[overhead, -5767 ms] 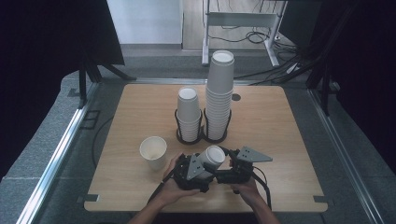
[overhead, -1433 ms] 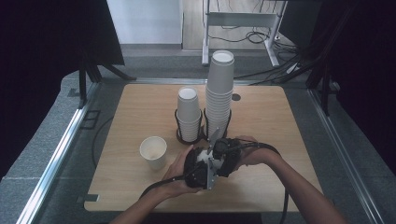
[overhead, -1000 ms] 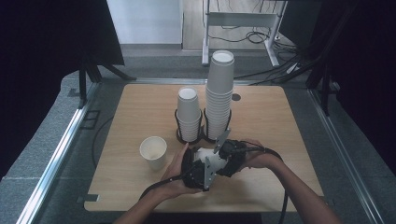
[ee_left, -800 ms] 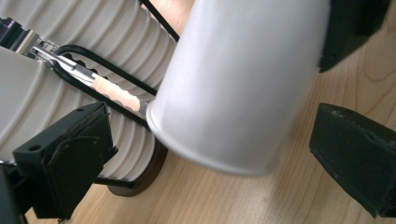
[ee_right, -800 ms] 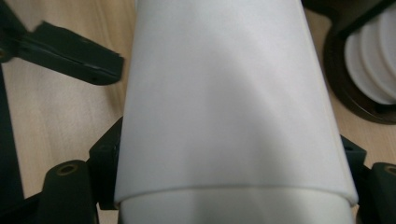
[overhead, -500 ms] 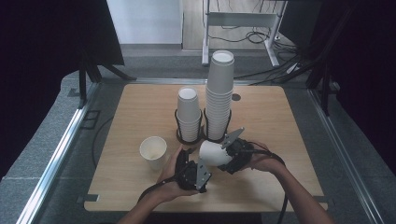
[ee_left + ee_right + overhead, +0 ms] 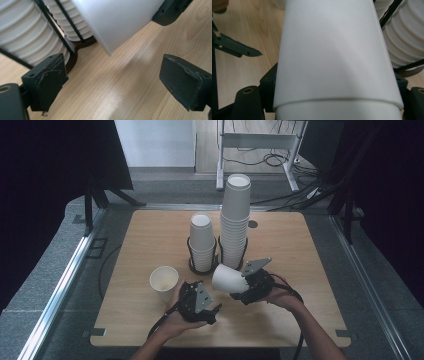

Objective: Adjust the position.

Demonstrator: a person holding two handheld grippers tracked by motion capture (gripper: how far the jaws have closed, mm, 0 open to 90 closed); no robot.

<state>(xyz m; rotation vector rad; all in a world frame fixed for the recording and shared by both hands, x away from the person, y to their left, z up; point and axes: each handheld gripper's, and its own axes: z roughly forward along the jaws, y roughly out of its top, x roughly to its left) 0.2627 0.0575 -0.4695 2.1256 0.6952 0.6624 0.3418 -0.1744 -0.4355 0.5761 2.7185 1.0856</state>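
Two grippers (image 7: 212,312) (image 7: 245,295) are at the near edge of one table (image 7: 300,250), one in each of the person's two hands (image 7: 172,322) (image 7: 282,297). Each gripper has two jaws.

Two stacks of cups stand in the middle of the table: a short stack (image 7: 202,242) and a tall stack (image 7: 235,220). The cups within each stack are nested too tightly to count. Each stack sits in its own black wire holder (image 7: 190,251) (image 7: 245,251), so two holders.

Two single cups are apart from the stacks: one loose cup (image 7: 164,283) upright on the table, and one held cup (image 7: 229,279) on its side.
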